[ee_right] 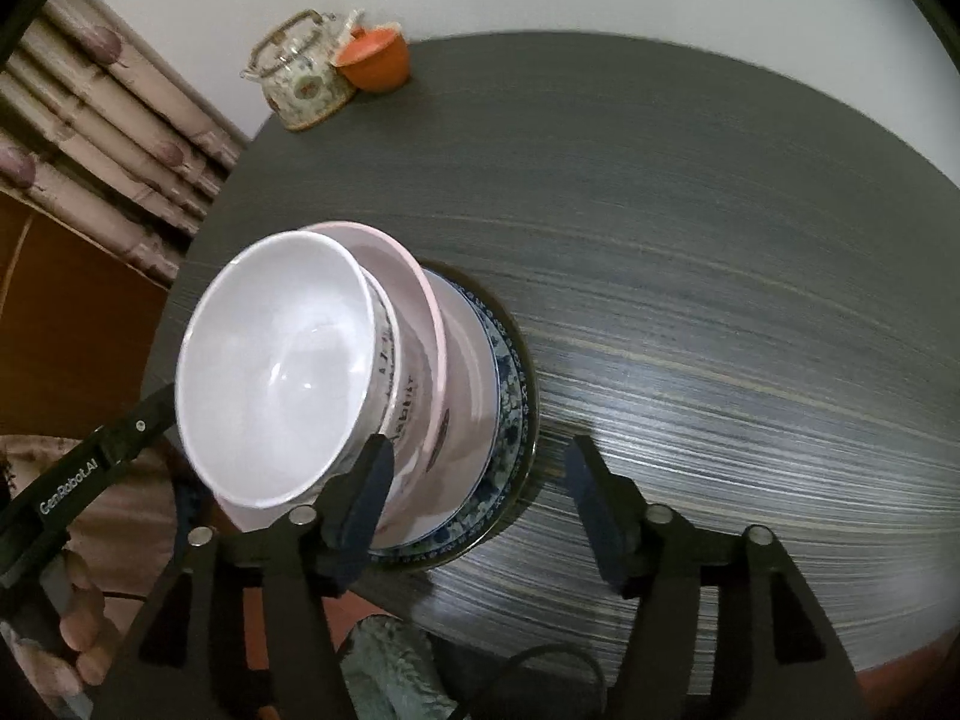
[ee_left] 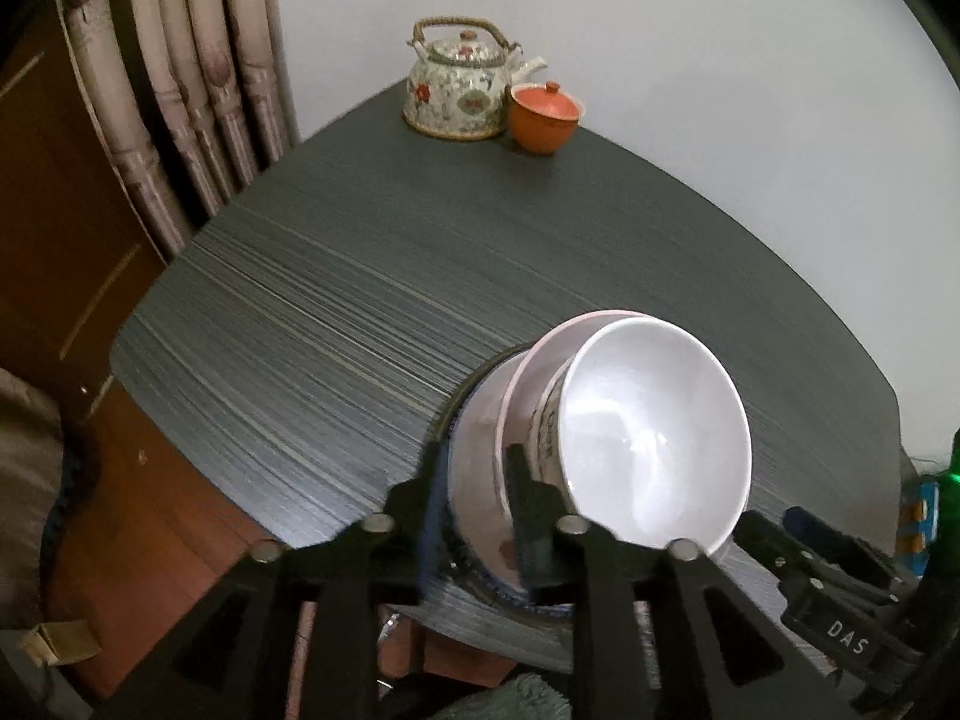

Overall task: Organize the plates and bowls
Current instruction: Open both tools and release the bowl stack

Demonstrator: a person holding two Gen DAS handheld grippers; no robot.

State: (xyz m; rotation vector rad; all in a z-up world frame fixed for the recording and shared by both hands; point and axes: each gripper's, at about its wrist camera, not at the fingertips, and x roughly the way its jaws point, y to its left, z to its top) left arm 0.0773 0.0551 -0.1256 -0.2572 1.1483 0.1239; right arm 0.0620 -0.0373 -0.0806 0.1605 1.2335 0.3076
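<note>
A stack of dishes stands near the table's front edge: a white bowl (ee_left: 654,432) (ee_right: 276,372) on top, nested in a pink bowl (ee_left: 540,360) (ee_right: 420,312), over a blue-patterned plate (ee_right: 510,396) with a dark rim. My left gripper (ee_left: 474,498) has its two fingers (ee_left: 528,516) astride the rims on the stack's left side; whether it clamps them is unclear. My right gripper (ee_right: 480,492) is open; its left finger (ee_right: 366,498) is against the stack's front, its right finger over bare table.
A floral teapot (ee_left: 462,84) (ee_right: 300,84) and an orange lidded cup (ee_left: 543,114) (ee_right: 375,63) stand at the table's far corner. The dark striped table (ee_left: 360,300) (ee_right: 720,240) meets a white wall behind. Curtains (ee_left: 180,90) hang to the left.
</note>
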